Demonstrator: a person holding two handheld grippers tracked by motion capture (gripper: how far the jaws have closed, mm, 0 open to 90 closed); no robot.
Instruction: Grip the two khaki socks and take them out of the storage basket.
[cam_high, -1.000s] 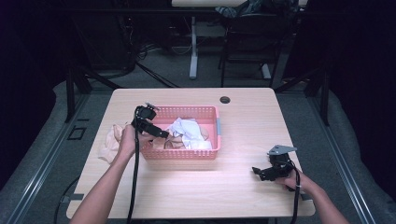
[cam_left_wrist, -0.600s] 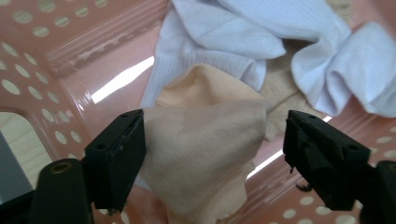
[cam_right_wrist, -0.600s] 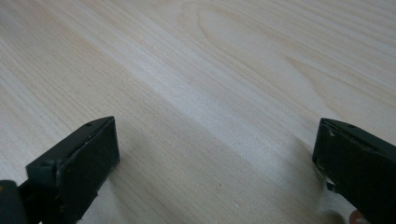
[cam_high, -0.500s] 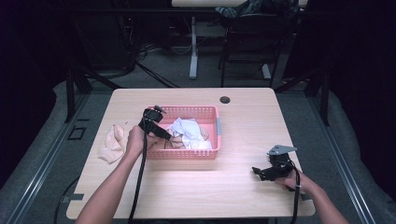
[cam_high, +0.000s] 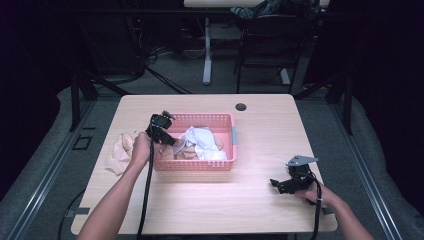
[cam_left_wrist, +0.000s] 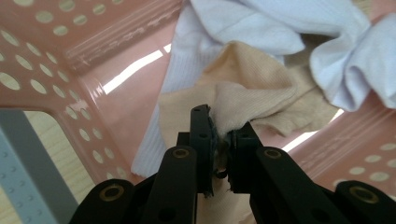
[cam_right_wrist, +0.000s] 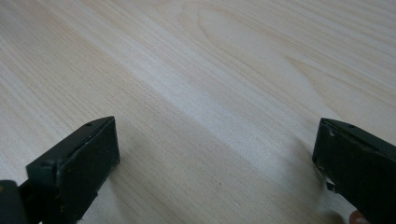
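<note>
The left gripper (cam_left_wrist: 223, 140), its jaws having just been closing, is clamped on a fold of a beige sock (cam_left_wrist: 252, 88) inside the left part of the pink perforated basket (cam_high: 223, 165), where white socks (cam_left_wrist: 261, 23) are heaped just to the right. Another beige garment (cam_high: 118, 152) is seen on the wooden table (cam_high: 260, 200) left of the basket. The right gripper (cam_right_wrist: 215, 154) is held wide apart and empty over bare tabletop at the near right.

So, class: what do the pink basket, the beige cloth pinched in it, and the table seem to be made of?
Pink basket: glossy moulded plastic, with punched holes and shiny glints. Beige cloth: soft knit fabric, likely cotton, with fine ribs and folds. Table: matt pale wood or wood-look laminate, showing grain lines.
</note>
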